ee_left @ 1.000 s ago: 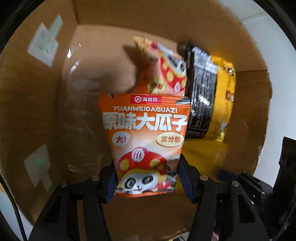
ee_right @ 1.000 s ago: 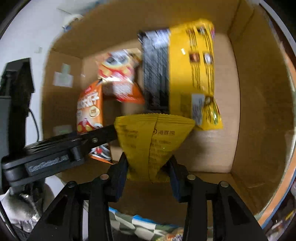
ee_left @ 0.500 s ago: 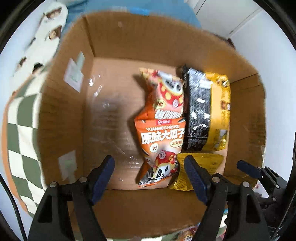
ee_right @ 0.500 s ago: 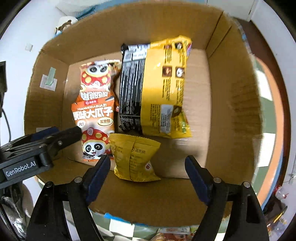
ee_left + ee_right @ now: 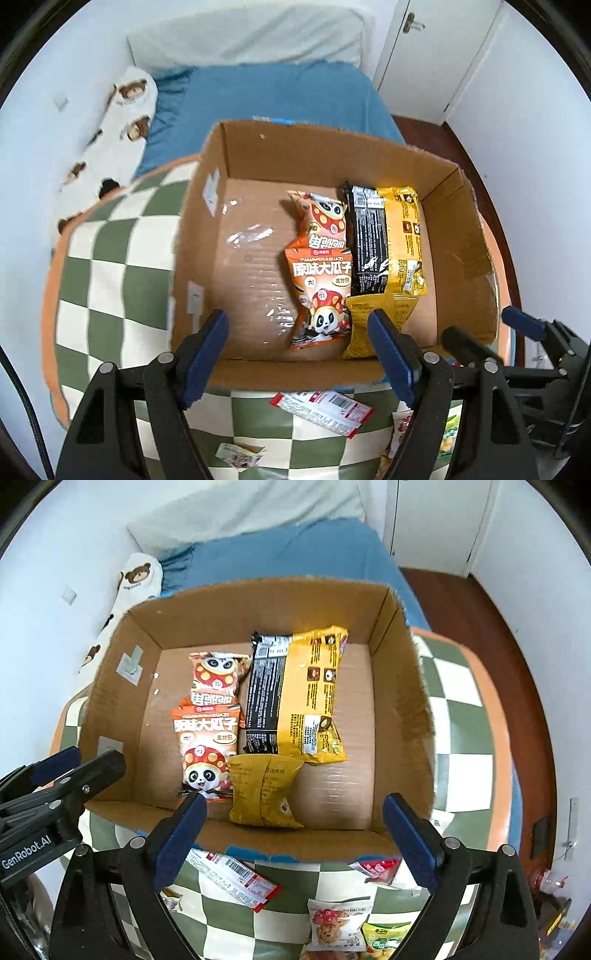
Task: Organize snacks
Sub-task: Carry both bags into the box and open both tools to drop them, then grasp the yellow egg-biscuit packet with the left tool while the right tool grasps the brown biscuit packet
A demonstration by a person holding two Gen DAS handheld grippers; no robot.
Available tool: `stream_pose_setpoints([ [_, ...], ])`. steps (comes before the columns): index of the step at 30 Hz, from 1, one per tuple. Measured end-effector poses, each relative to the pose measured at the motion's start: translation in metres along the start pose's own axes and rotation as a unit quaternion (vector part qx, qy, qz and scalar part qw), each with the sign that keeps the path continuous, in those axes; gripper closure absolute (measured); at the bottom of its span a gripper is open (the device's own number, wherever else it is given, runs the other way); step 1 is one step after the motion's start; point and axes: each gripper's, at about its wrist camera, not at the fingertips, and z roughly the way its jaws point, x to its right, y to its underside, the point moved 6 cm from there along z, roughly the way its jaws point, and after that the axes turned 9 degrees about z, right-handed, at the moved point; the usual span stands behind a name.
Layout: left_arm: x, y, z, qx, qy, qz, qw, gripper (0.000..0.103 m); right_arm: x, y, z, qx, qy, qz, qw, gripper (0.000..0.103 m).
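Presently we list: both tongs apart and empty, left tongs (image 5: 297,354) and right tongs (image 5: 293,834) above the box (image 5: 236,605). Next red wrapper (image 5: 236,880) lies below-left of our right tongs, long axis slanting, nearer them.

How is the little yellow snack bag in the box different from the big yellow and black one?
The small yellow packet is much smaller than the big yellow-and-black pack. The small one is yellow all over; the big one has a black strip down its left side. The small one sits at the near end of the cardboard box; the big one stretches toward the far wall. Both lie inside the box, touching, and neither gripper holds them.
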Motion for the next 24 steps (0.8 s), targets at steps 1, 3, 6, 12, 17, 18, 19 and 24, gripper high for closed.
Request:
stream_pose_setpoints([
  [1,-0.001,0.003,-0.008,0.009,-0.003,0.002,0.9999,0.026,0.000,0.002,-0.006,0.009,-0.002,0.003,1.000,0.005],
  [3,0.001,0.008,-0.018,0.022,-0.007,0.005,0.9997,0.026,0.001,0.006,-0.021,0.023,-0.008,0.008,1.000,0.005],
  [6,0.004,0.014,-0.034,0.042,-0.013,0.006,0.9990,0.026,-0.001,0.014,-0.035,0.041,-0.013,0.009,0.999,0.005],
  [12,0.006,0.033,-0.057,0.061,-0.010,-0.007,0.9981,0.026,0.002,0.035,-0.055,0.050,-0.034,0.018,0.998,0.005],
  [17,0.012,0.076,-0.048,0.035,-0.030,0.000,0.9989,0.026,0.023,0.076,-0.040,0.004,-0.055,0.043,0.998,0.005],
  [18,0.015,0.087,-0.041,0.020,-0.030,0.003,0.9993,0.026,0.032,0.088,-0.032,-0.012,-0.057,0.052,0.997,0.005],
  [19,0.021,0.105,-0.027,-0.010,-0.021,0.008,0.9997,0.026,0.039,0.097,-0.026,-0.024,-0.058,0.057,0.996,0.005],
  [24,0.073,0.180,0.033,-0.147,0.058,0.041,0.9867,0.026,0.099,0.165,0.006,-0.097,-0.059,0.119,0.986,0.005],
])
